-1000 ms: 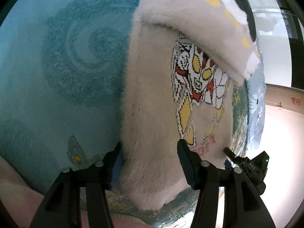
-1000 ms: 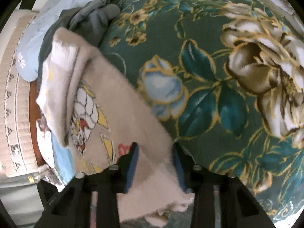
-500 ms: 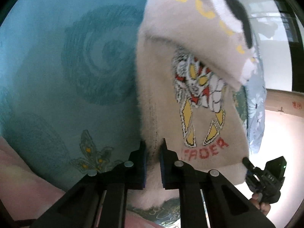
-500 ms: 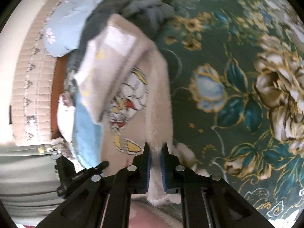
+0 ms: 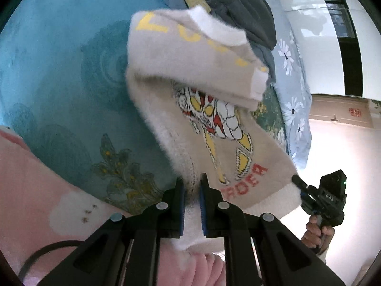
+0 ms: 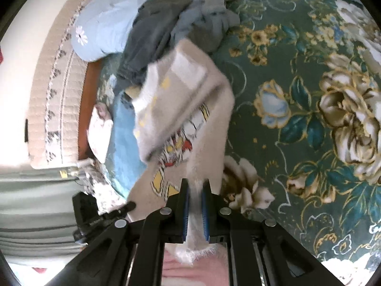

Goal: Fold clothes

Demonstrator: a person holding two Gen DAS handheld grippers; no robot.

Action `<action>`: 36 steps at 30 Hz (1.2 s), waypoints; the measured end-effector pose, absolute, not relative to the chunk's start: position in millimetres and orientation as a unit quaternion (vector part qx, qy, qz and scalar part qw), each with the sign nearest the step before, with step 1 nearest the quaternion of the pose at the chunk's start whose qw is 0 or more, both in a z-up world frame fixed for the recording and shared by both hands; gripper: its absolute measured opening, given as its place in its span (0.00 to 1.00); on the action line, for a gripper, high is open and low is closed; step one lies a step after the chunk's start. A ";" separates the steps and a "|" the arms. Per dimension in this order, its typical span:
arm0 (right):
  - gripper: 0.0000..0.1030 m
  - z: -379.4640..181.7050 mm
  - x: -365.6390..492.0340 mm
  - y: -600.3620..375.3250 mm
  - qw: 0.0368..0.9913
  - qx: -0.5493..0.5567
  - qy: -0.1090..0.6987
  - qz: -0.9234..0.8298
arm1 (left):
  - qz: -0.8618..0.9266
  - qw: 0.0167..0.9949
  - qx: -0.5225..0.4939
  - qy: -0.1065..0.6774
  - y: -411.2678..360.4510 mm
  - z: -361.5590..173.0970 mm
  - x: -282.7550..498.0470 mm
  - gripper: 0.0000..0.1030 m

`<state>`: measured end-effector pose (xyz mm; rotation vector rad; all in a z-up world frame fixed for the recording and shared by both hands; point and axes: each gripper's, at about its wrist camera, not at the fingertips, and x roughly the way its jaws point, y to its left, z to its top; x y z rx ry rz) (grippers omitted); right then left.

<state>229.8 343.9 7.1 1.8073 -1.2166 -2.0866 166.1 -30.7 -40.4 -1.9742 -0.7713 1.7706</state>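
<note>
Sweater point(image 5: 214, 128) hem between both tongs

— What is the right gripper point(image 6: 195, 191) doing?
— Its jaws are clamped on the fuzzy hem of a beige sweater point(image 6: 209, 119), which hangs over a green floral bedspread point(image 6: 297, 124).

— And the sweater itself?
— A cartoon figure in red, yellow and white shows on its front; a sleeve with a white cuff lies folded across the top.

— Anything else in frame?
— A heap of dark grey clothes point(image 6: 166, 31) beyond it, a pale blue daisy-print quilt point(image 6: 102, 23), and the left gripper point(image 6: 128, 206) at the sweater's lower left corner.
</note>
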 end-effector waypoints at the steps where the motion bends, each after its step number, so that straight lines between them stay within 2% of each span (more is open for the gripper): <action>1: 0.09 8.8 226.5 347.6 0.062 0.591 -0.411 -0.691 | 0.626 0.183 -0.703 -0.283 -35.3 -44.3 161.0 0.10; 6: 0.10 -1.3 187.9 353.8 0.063 0.568 -0.459 -0.680 | 0.594 0.147 -0.705 -0.360 -44.7 -76.1 136.4 0.11; 17: 0.10 -34.2 75.6 348.2 0.053 0.567 -0.478 -0.668 | 0.540 0.086 -0.669 -0.504 -87.0 -109.1 97.6 0.13; 26: 0.13 -56.0 27.9 334.2 0.045 0.575 -0.485 -0.657 | 0.498 0.052 -0.647 -0.575 -98.2 -129.0 89.1 0.17; 29: 0.22 -59.6 21.7 336.2 0.036 0.568 -0.495 -0.656 | 0.502 0.043 -0.632 -0.589 -107.2 -128.0 88.1 0.17; 31: 0.37 -58.0 19.7 341.0 0.034 0.554 -0.504 -0.662 | 0.510 0.034 -0.620 -0.596 -117.2 -125.8 88.1 0.17; 36: 0.41 -54.5 21.8 348.3 0.029 0.541 -0.490 -0.683 | 0.541 0.028 -0.601 -0.588 -118.4 -124.3 78.9 0.19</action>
